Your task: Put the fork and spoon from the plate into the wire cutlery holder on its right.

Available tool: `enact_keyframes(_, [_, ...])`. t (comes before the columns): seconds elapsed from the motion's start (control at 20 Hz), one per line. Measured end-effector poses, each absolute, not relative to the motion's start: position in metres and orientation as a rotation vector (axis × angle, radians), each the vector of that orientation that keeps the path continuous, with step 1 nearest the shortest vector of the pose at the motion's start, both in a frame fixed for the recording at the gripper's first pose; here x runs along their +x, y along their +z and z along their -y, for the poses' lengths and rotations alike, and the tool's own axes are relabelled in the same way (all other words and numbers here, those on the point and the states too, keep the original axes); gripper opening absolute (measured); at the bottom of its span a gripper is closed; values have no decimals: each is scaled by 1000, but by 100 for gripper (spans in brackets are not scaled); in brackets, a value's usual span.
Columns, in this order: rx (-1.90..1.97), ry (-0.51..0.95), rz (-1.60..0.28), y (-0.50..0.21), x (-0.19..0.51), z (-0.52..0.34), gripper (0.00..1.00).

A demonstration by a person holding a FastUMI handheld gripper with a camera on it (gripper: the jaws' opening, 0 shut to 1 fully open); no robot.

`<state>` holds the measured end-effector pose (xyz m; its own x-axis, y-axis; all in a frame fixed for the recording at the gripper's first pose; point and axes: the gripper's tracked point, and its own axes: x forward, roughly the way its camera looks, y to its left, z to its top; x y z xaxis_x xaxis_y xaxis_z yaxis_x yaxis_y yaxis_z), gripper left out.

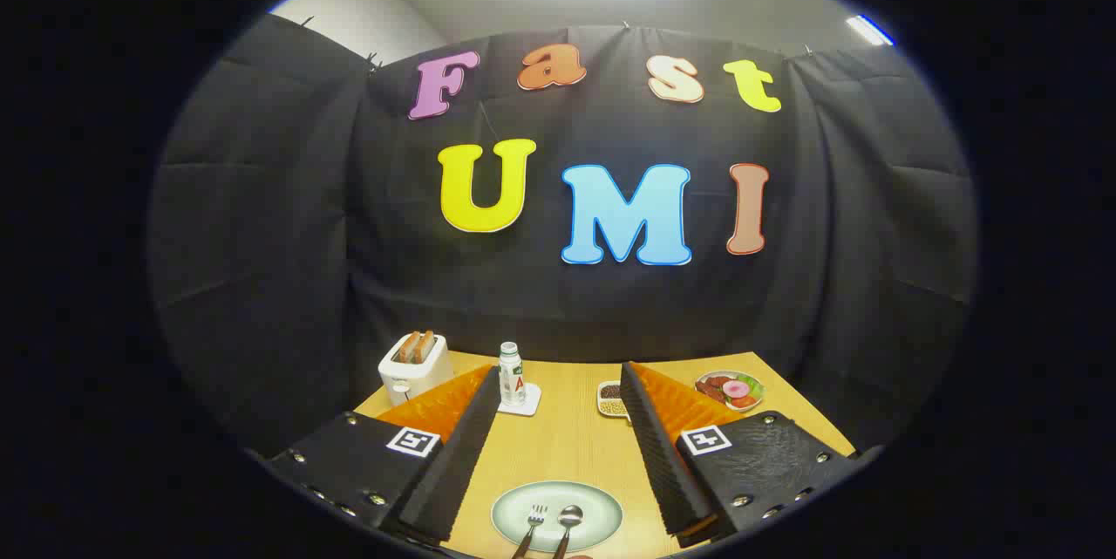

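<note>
The wooden table carries everything; the gripper hangs over it with its fingers spread wide, gripping nothing. Between them lies the plate; on it rest the fork and, just beside it, the spoon; beyond stand a toaster and bottle.
</note>
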<state>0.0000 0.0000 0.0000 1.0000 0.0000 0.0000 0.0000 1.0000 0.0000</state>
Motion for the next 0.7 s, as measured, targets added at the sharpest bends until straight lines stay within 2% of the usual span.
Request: enact_keyframes(0.7, [22,22,-14,-1,1,-12,85])
